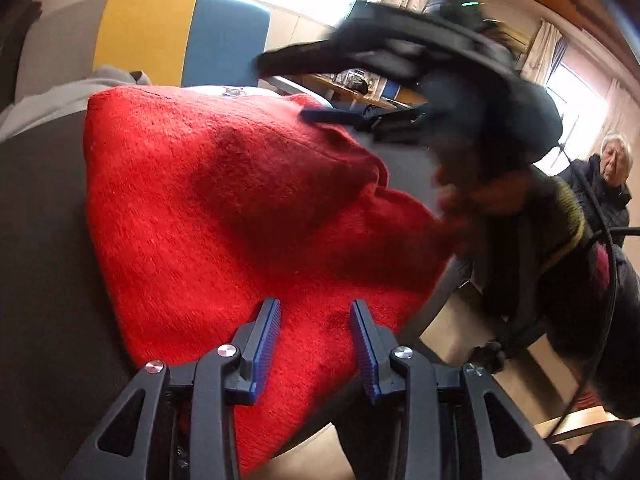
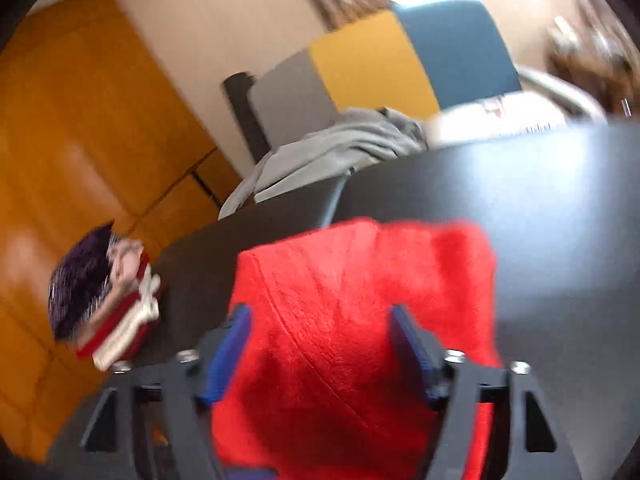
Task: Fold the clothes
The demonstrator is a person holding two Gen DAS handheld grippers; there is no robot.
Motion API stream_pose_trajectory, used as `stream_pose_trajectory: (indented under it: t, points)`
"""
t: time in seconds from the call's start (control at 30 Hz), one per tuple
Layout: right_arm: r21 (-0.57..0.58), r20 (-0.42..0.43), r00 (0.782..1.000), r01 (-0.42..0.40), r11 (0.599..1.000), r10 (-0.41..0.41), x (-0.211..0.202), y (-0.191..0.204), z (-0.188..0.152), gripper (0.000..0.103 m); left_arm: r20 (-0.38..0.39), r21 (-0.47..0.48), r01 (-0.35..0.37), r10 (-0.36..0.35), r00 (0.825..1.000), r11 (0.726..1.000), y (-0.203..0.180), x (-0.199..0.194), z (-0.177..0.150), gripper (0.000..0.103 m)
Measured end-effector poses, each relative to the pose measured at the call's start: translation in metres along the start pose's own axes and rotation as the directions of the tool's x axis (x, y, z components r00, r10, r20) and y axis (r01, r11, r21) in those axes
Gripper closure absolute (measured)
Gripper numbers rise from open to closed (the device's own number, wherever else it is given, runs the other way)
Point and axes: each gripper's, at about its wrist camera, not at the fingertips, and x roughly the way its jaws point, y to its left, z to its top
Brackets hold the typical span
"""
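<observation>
Red knit sweater (image 1: 224, 208) lies bunched on dark table (image 1: 44, 240), partly hanging over its near edge. Left gripper (image 1: 316, 340) fingers spread apart over sweater's hem, gripping nothing. Right gripper (image 2: 324, 344) fingers also apart, red fabric between them, blurred. Grey garment (image 2: 340, 148) at table's far edge.

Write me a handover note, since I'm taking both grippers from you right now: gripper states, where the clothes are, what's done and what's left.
Left gripper: jaws open, over the near edge of the red sweater, gripping nothing.
Right gripper: jaws open, red knit bunched between them; the view is blurred, so grip is uncertain.
The sweater lies partly folded on the dark table, one side hanging past the edge.
Grey garment heaped at the far edge, unfolded.
A folded stack sits at the table's corner.
Left: finish the sweater, then the grey garment.
</observation>
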Motion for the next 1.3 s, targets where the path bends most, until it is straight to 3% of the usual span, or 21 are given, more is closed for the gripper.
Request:
stream_pose_trajectory:
  t: [0.03, 0.1, 0.13, 0.33, 0.53, 0.67, 0.8, 1.0, 1.1, 1.2, 1.3]
  points:
    - [-0.013, 0.035, 0.999, 0.016, 1.0, -0.016, 0.005, -0.008, -0.011, 0.028, -0.001, 0.005, 0.008, -0.008, 1.0, 1.0, 0.002, 0.0, 0.0, 0.067]
    - [-0.053, 0.14, 0.99, 0.035, 0.998, -0.028, 0.004, -0.023, -0.031, 0.05, 0.028, -0.017, -0.008, 0.008, 1.0, 1.0, 0.014, -0.005, 0.013, 0.075]
    - [-0.031, 0.158, 0.987, 0.019, 0.999, -0.014, -0.001, -0.029, -0.033, 0.051, 0.044, -0.03, -0.017, 0.019, 0.999, 0.999, 0.02, -0.008, 0.02, 0.076]
    - [0.06, 0.171, 0.98, -0.112, 0.992, 0.1, -0.007, -0.05, -0.03, 0.052, 0.136, -0.109, -0.069, 0.084, 0.987, 0.992, 0.055, -0.025, 0.064, 0.069]
    - [0.07, 0.181, 0.974, -0.15, 0.986, 0.135, -0.007, -0.051, -0.031, 0.051, 0.221, -0.192, -0.113, 0.155, 0.963, 0.975, 0.09, -0.043, 0.107, 0.069]
    - [0.045, 0.179, 0.974, -0.148, 0.988, 0.138, -0.006, -0.047, -0.032, 0.05, 0.094, -0.222, -0.194, 0.219, 0.971, 0.955, 0.11, 0.008, 0.118, 0.067]
    - [0.063, 0.192, 0.971, -0.159, 0.985, 0.145, -0.004, -0.052, -0.03, 0.049, -0.019, -0.235, -0.261, 0.264, 0.964, 0.937, 0.127, 0.052, 0.128, 0.066]
    - [0.1, 0.201, 0.969, -0.164, 0.981, 0.141, -0.001, -0.054, -0.027, 0.049, -0.042, -0.109, -0.321, 0.318, 0.947, 0.941, 0.134, 0.063, 0.143, 0.056]
    - [0.148, 0.209, 0.969, -0.167, 0.975, 0.134, 0.001, -0.055, -0.025, 0.049, -0.059, -0.148, -0.349, 0.344, 0.937, 0.925, 0.139, 0.056, 0.15, 0.043]
    - [0.185, 0.177, 0.974, -0.173, 0.967, 0.141, -0.001, -0.056, -0.02, 0.048, -0.036, -0.238, -0.333, 0.334, 0.942, 0.912, 0.137, 0.039, 0.154, 0.046]
    - [0.203, 0.109, 0.983, -0.167, 0.965, 0.147, -0.005, -0.052, -0.011, 0.037, 0.064, -0.214, -0.288, 0.307, 0.949, 0.933, 0.113, 0.003, 0.131, 0.05]
